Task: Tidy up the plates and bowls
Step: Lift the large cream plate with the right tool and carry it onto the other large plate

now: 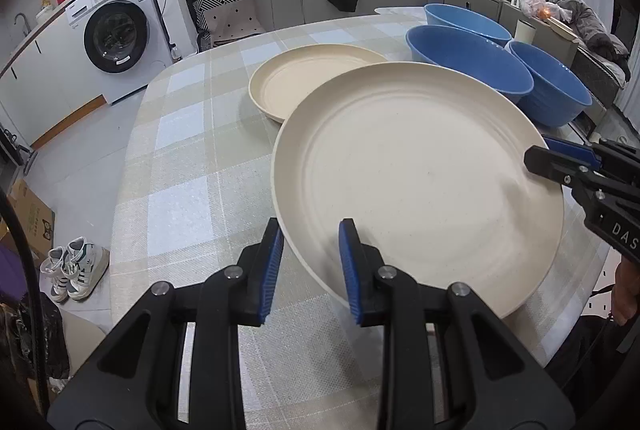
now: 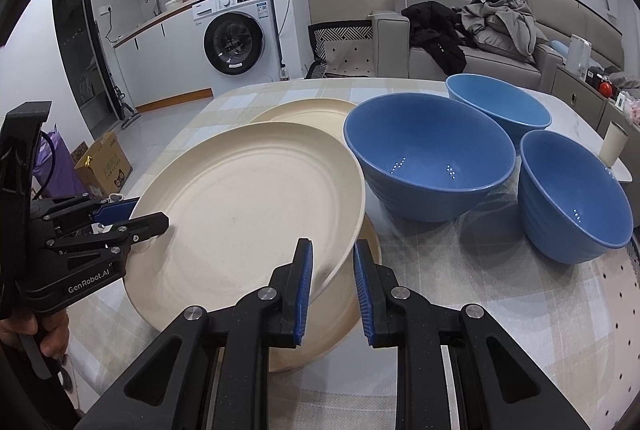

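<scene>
left gripper (image 1: 310, 230): angled down, jaws pinching cream plate (image 1: 420, 170) rim | right gripper (image 2: 332, 250): same, opposite rim

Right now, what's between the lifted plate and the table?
A second cream plate lies flat on the table beneath the lifted plate. It shows only in the right wrist view, peeking out under the lifted plate's near rim.

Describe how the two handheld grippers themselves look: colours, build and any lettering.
Both are black plastic. The left gripper and right gripper each have two angular linkage arms with silver pivot pins, and jaws faced with ribbed blue pads. The left one's body reads "GenRobot.AI" in white; the right one's shows white letters "DAS", cut off at the frame edge. No sleeves are visible.
</scene>
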Tool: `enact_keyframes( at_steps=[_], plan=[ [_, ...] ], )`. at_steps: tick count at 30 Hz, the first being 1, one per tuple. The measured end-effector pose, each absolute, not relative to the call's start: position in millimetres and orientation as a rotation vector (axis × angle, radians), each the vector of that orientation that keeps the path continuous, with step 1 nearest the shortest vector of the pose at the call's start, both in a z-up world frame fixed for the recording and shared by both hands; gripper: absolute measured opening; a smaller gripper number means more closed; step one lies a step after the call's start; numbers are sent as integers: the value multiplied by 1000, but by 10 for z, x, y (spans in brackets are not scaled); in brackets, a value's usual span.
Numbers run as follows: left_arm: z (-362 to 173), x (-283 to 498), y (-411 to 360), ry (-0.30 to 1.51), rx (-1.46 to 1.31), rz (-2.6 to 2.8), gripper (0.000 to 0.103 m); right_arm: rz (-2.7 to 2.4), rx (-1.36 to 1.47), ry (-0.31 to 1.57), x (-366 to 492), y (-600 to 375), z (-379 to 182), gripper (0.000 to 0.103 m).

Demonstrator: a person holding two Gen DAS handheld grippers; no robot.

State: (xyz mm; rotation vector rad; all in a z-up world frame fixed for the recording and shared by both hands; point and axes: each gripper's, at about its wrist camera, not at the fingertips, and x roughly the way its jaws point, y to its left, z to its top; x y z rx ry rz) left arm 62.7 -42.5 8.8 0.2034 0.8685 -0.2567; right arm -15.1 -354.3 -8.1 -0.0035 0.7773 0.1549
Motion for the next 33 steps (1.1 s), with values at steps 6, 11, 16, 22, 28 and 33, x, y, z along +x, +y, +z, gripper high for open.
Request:
enact_keyframes(
  at_steps=[6,11,16,22,28,33],
  plan=[
    [-1,665,-471,885,224,-261,24,149,-13,801,-178,-3555,-187,22],
    [-101,709,-502,903,241,-268,24,144,-16,821,-173,-3554,-273,22],
    [-176,726,-542,918,255,-273,25,140,-16,837,-151,-3569,-348,22],
    [-241,737,-602,926,288,-267,26,127,-23,842,-133,-3589,-402,22],
    [-310,739,-664,937,323,-255,26,117,-32,852,-125,-3552,-462,22],
    [-366,748,-698,945,348,-253,27,107,-37,856,-106,-3566,-511,22]
  ],
)
